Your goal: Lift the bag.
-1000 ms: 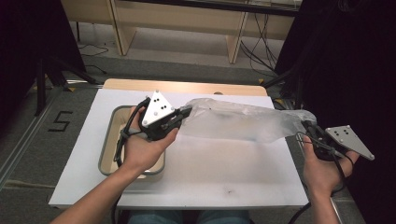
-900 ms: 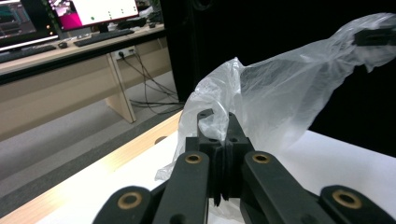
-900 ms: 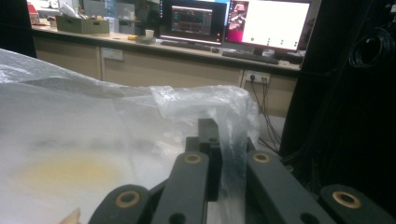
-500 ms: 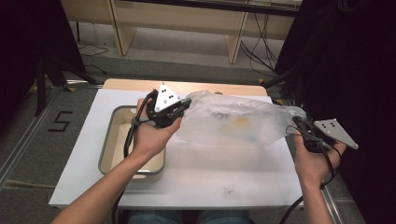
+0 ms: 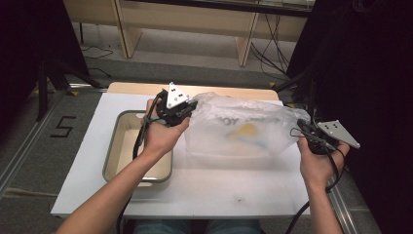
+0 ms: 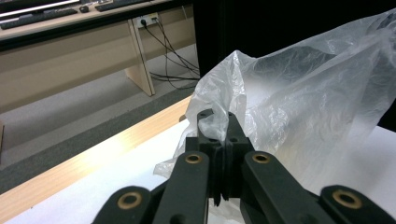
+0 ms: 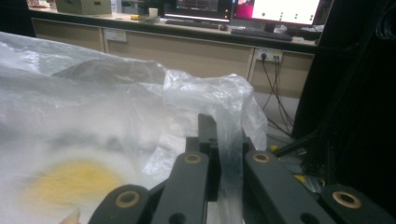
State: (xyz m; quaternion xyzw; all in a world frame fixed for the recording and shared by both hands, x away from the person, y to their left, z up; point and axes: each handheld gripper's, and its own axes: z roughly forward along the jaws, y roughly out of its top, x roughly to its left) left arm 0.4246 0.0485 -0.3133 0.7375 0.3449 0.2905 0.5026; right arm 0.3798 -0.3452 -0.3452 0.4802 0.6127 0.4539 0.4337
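One clear plastic bag (image 5: 243,129), thin and crinkled, with a yellow patch and some faint print showing through it, is stretched across the middle of the white table (image 5: 204,190) between two grippers. Its lower part lies on the tabletop while its two ends are lifted. The left gripper (image 5: 187,108) is clamped tight on the bag's left edge; in the left gripper view the black jaws (image 6: 217,126) meet with a fold of film pinched between them, and the rest of the bag (image 6: 308,102) billows off to the right. The right gripper (image 5: 304,127) is likewise closed on the bag's right end, and in the right gripper view a strip of plastic (image 7: 229,140) runs down between its jaws. Just left of the bag, touching nothing, a shallow metal tray (image 5: 113,146) sits on the table under the left forearm. Beyond the table stands a wooden desk (image 5: 195,19) with cables on the floor beneath.
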